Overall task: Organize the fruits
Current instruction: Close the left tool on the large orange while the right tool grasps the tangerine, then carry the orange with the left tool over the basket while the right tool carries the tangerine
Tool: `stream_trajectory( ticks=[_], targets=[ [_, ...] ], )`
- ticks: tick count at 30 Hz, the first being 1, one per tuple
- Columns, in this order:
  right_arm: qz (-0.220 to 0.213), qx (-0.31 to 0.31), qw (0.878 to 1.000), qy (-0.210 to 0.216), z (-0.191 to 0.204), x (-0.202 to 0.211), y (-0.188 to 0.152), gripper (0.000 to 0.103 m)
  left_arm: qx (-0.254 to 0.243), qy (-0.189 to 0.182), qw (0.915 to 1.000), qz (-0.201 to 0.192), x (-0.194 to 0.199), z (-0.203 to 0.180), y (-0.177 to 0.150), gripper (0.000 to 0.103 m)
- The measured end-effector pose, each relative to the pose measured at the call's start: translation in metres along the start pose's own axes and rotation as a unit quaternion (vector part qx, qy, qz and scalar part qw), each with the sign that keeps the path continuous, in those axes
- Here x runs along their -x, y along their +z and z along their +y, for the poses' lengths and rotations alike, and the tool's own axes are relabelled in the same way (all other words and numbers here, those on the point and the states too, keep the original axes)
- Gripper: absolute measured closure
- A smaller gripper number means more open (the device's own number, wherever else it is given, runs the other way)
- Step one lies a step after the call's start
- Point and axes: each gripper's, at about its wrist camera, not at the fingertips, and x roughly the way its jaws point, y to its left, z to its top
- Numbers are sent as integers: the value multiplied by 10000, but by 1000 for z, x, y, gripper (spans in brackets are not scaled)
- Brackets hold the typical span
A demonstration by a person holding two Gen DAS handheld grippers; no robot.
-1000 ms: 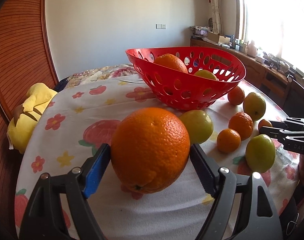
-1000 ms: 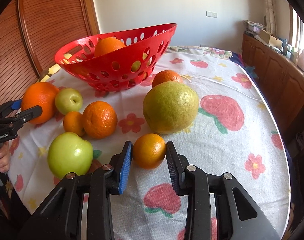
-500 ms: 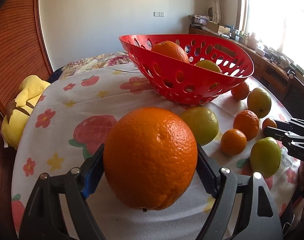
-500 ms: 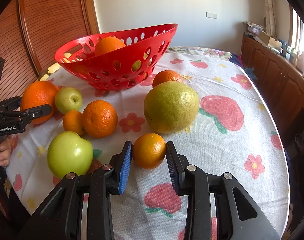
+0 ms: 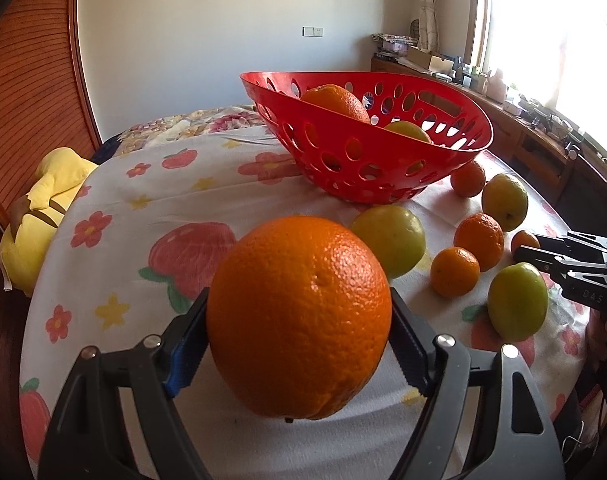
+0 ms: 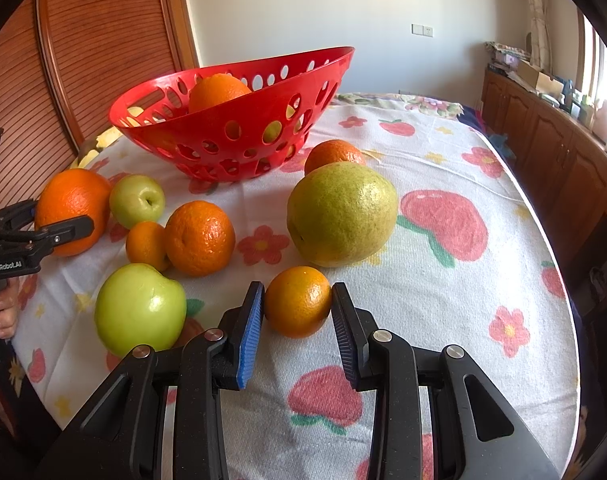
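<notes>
Left wrist view: red basket point(image 5: 383, 184) contains an orange point(image 5: 335, 102) and a green fruit point(image 5: 409, 132). Left gripper point(image 5: 299, 332) clamps a large orange point(image 5: 299, 316) above the tablecloth point(image 5: 143, 216). Right gripper point(image 6: 297, 312) brackets a small orange point(image 6: 297, 302), contact indeterminate.

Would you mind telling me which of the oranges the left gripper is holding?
The left gripper holds the largest orange, lifted near the table edge by the green apple. The smaller oranges, including the one between the right gripper's fingers, sit on the cloth.

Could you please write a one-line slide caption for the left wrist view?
Left tongs grip a large round orange above the flowered tablecloth, facing the perforated red plastic basket.
</notes>
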Motion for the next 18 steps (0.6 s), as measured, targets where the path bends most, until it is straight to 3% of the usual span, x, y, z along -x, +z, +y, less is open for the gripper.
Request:
stream_trajectory(
  ticks=[9,18],
  targets=[
    [38,-14,10000,42,1,-2,1,69,14,-98,9998,-159,16,-1,-2,24],
    [-11,187,9997,-156,10,-1,2,70,-58,-199,9984,-523,45,-7,16,24]
  ],
)
